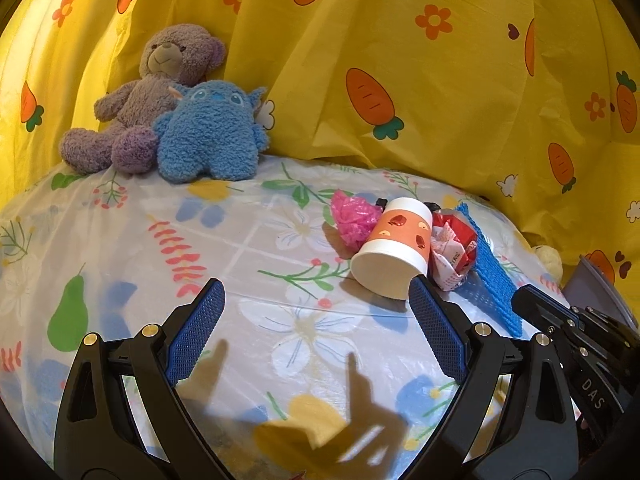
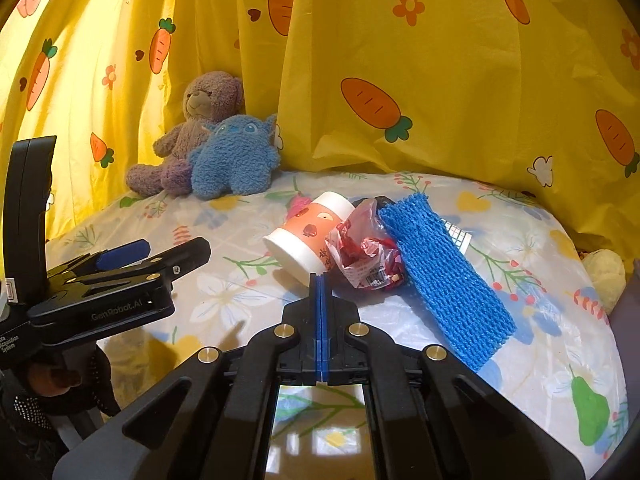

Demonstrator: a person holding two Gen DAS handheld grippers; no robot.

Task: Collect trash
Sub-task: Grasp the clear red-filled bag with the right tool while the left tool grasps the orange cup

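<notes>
Paper cup (image 1: 394, 248): matt, smooth. Red wrapper (image 2: 366, 256): crinkled glossy plastic film. Pink bag (image 1: 352, 218): thin crumpled plastic. Blue foam net (image 2: 444, 276): open mesh, rough. Table cover (image 1: 256, 240): glossy plastic sheet. Plush toys (image 1: 180, 108): fuzzy cloth. Left gripper (image 1: 318, 294): matt black plastic, textured blue pads, brass-coloured pins.

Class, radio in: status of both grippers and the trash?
Left gripper open, empty. Right gripper shut, empty. Paper cup on its side, red wrapper and blue net beside it. Nothing blocking.
</notes>
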